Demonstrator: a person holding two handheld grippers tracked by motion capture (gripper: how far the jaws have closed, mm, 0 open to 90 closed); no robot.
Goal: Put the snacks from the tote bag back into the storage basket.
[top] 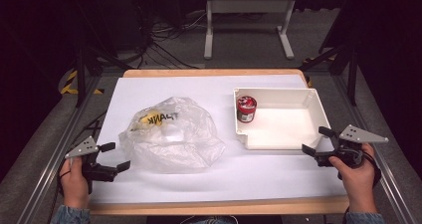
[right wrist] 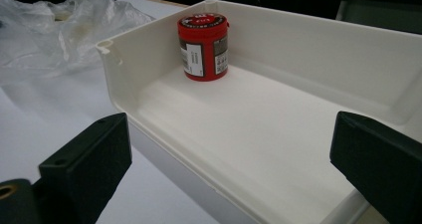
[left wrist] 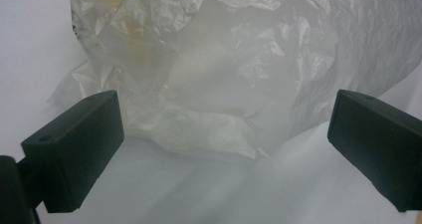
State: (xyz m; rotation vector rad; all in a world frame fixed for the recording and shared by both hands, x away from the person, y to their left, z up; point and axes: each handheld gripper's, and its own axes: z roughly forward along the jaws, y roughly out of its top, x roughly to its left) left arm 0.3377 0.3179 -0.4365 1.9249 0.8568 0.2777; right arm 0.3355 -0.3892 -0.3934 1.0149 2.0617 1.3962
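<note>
The left gripper [top: 114, 156] has its jaws spread wide with nothing between them. Just ahead of it lies a crumpled clear plastic bag [top: 171, 134] on the white-covered table [top: 259, 176]; something yellow shows faintly through the film, perhaps printing. The right gripper [top: 317, 140] is likewise wide open and empty, just short of the near wall of a shallow white plastic tray [top: 318, 112]. A small red cylindrical can [top: 246, 109] stands upright in the tray's corner far from that gripper.

Clear plastic bag [top: 171, 134] lies crumpled mid-table, w/ left gripper [top: 115, 157] near its left edge, jaws apart. Right gripper [top: 318, 140], also spread, sits by white tray [top: 318, 109] holding red can [top: 246, 109].
</note>
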